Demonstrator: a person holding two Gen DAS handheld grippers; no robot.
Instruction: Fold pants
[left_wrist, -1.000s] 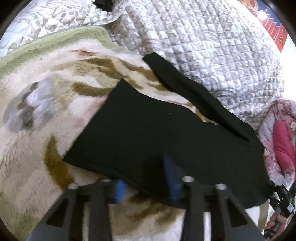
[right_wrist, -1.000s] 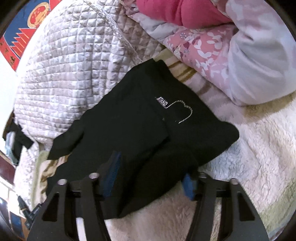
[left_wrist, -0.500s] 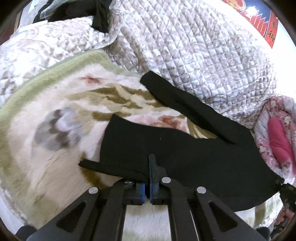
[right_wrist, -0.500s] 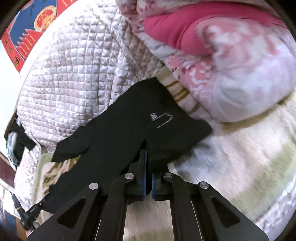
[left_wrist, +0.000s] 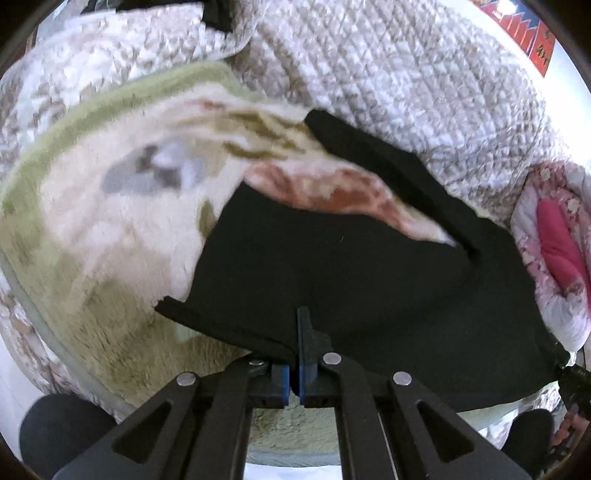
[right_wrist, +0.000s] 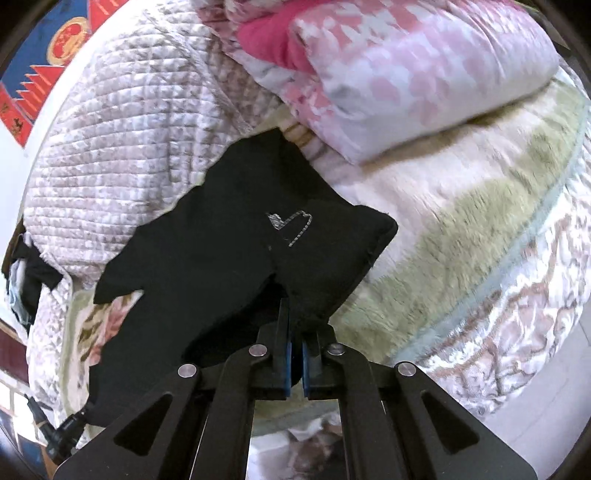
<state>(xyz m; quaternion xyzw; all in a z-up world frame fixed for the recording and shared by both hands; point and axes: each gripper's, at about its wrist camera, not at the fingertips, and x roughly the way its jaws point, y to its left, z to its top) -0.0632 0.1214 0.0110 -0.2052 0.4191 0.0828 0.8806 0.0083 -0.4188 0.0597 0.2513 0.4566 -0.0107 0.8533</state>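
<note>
The black pants (left_wrist: 351, 273) lie spread on a fluffy cream and green blanket (left_wrist: 110, 229). My left gripper (left_wrist: 295, 365) is shut on the pants' near edge by one leg's hem, and the cloth rises into the jaws. My right gripper (right_wrist: 294, 343) is shut on the near edge at the waist end of the pants (right_wrist: 236, 258), below a small silver heart print (right_wrist: 295, 229). The far leg (left_wrist: 388, 166) stretches away toward the quilt. The fabric between the pads is hidden.
A quilted grey-white bedspread (left_wrist: 388, 74) is bunched behind the pants. Pink floral bedding (right_wrist: 406, 66) lies at the waist end. The blanket's edge (right_wrist: 535, 229) drops off near me. The other gripper shows at the left view's right edge (left_wrist: 576, 387).
Both grippers went from open around the pants' near edge to shut on it. They have since pulled back and lifted the edge slightly, so more bed shows in both views.
</note>
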